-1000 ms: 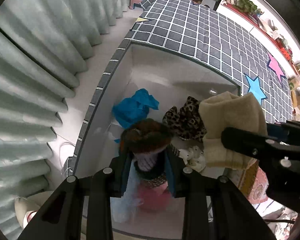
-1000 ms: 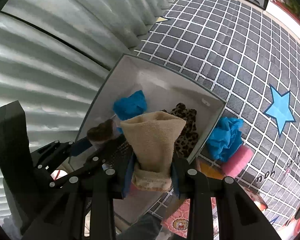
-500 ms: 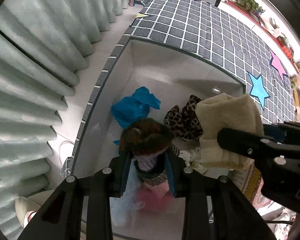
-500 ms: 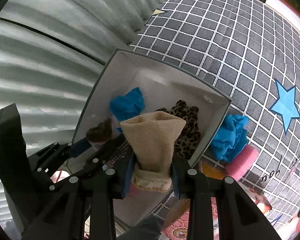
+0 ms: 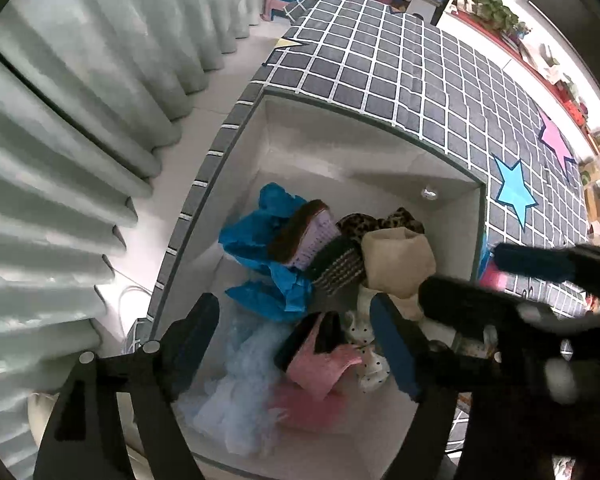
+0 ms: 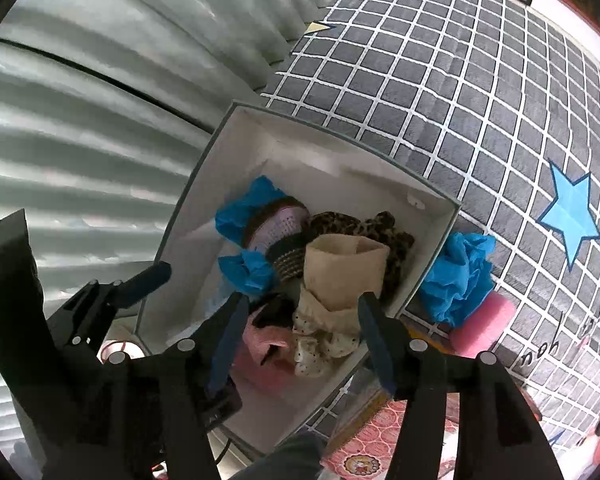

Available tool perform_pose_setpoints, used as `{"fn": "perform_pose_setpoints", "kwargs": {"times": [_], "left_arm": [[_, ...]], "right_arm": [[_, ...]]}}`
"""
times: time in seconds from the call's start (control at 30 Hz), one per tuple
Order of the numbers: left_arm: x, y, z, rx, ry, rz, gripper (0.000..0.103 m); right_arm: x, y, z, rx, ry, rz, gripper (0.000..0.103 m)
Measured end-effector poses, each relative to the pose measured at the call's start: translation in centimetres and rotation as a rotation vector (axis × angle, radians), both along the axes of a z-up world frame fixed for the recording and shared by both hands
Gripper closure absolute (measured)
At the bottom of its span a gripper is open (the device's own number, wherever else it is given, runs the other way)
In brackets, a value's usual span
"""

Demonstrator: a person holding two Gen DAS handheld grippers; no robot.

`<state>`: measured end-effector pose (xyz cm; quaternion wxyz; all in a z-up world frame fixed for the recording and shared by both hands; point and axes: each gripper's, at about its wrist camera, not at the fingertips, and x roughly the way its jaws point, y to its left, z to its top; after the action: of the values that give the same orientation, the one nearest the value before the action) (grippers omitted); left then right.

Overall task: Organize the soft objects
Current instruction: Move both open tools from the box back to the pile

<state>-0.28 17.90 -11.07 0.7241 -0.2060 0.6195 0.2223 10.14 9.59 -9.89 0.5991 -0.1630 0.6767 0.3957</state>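
A white box [image 5: 332, 136] with a grey rim sits on the checked mat and holds soft things. My left gripper [image 5: 294, 320] hangs over it, its jaws opening with nothing gripped. Below it, a brown and lilac knit hat [image 5: 312, 236] lies on blue cloth [image 5: 256, 240]. My right gripper [image 6: 302, 308] is opening too, and nothing is pressed between its pads. A beige towel [image 6: 340, 272] rests loose in the box just beyond them, next to a leopard-print cloth [image 6: 364, 224]. The same towel [image 5: 396, 260] shows in the left wrist view.
Pink fabric [image 5: 320, 364], pale tulle [image 5: 240, 380] and a dotted white cloth [image 6: 320, 344] fill the box's near end. Outside its right wall lie another blue cloth [image 6: 456, 276] and a pink roll [image 6: 484, 320]. Grey curtains [image 5: 60, 120] hang on the left.
Both grippers have opened. The knit hat fell from the left jaws onto the blue cloth, and the beige towel dropped out of the right jaws into the box.
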Motion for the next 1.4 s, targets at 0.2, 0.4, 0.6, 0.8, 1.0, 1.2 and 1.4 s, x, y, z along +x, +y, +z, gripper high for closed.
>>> {"fn": "perform_pose_setpoints", "kwargs": {"times": [0.2, 0.4, 0.6, 0.8, 1.0, 1.2, 1.4], "left_arm": [[-0.2, -0.7, 0.1, -0.026, -0.016, -0.016, 0.011], [0.1, -1.5, 0.6, -0.042, -0.061, -0.041, 0.000], [0.4, -1.8, 0.9, -0.052, -0.067, -0.044, 0.000], [0.2, -2.0, 1.0, -0.054, -0.050, -0.045, 0.000], [0.4, -2.8, 0.9, -0.060, -0.026, -0.056, 0.000], [0.9, -3.9, 0.9, -0.055, 0.007, -0.072, 0.000], [0.7, -4.6, 0.6, -0.051, 0.050, -0.061, 0.000]], "right_arm": [[-0.7, 0.3, 1.4, -0.020, -0.123, 0.051, 0.014], [-0.5, -0.3, 2.1, -0.022, -0.181, 0.055, 0.014], [0.2, -1.1, 2.8, -0.007, -0.178, 0.025, 0.014], [5.4, -5.1, 3.5, 0.013, -0.131, -0.129, 0.014], [10.1, -10.7, -1.0, -0.123, -0.070, -0.279, 0.014], [10.1, -11.8, -6.5, -0.164, 0.069, -0.282, 0.014], [10.2, -11.6, -10.5, -0.135, 0.197, -0.316, 0.014]]}}
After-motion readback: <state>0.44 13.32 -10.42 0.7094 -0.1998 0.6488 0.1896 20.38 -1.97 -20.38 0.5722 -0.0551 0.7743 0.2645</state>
